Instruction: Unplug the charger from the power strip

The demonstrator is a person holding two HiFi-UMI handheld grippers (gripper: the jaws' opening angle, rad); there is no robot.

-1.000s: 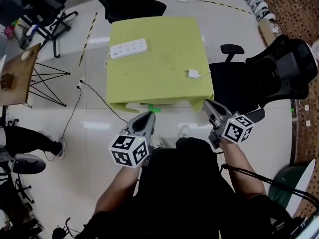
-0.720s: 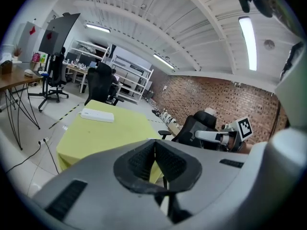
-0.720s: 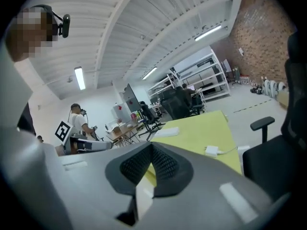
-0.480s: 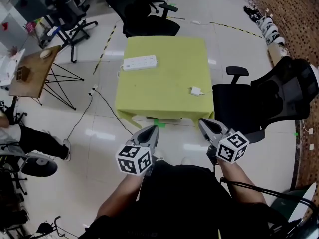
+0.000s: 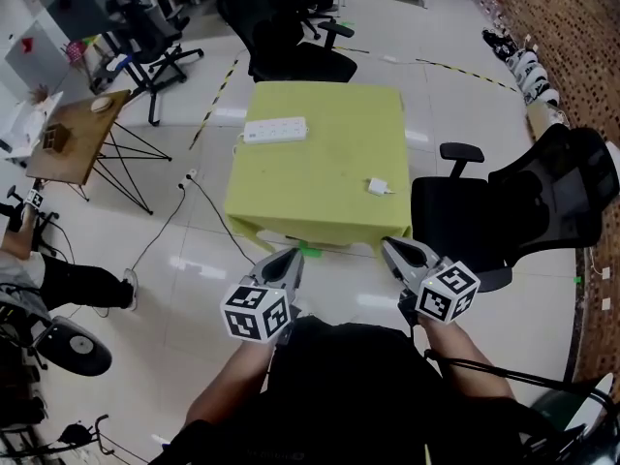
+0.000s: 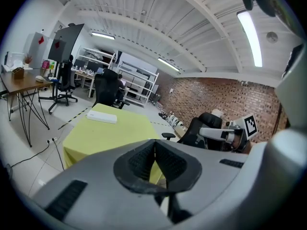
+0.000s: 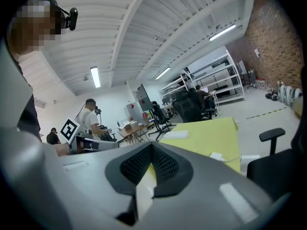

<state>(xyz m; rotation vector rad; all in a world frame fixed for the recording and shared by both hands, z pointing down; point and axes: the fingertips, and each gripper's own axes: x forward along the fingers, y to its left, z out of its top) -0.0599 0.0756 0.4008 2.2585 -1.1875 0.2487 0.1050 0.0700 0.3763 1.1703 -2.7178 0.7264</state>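
Head view: the power strip (image 5: 275, 130) lies at the far left of the yellow-green surface (image 5: 310, 177). The charger (image 5: 378, 186) lies well apart from it, near the right edge, and seems not to be plugged into it. No container shows on the surface. The left hand-held gripper (image 5: 293, 254) and right hand-held gripper (image 5: 387, 246) hover short of the surface.

Left gripper view: its jaws are pressed together, with nothing between them.

Right gripper view: its jaws are likewise together and empty. Reaching in like this, a nudge could likely push the light charger over that near edge.
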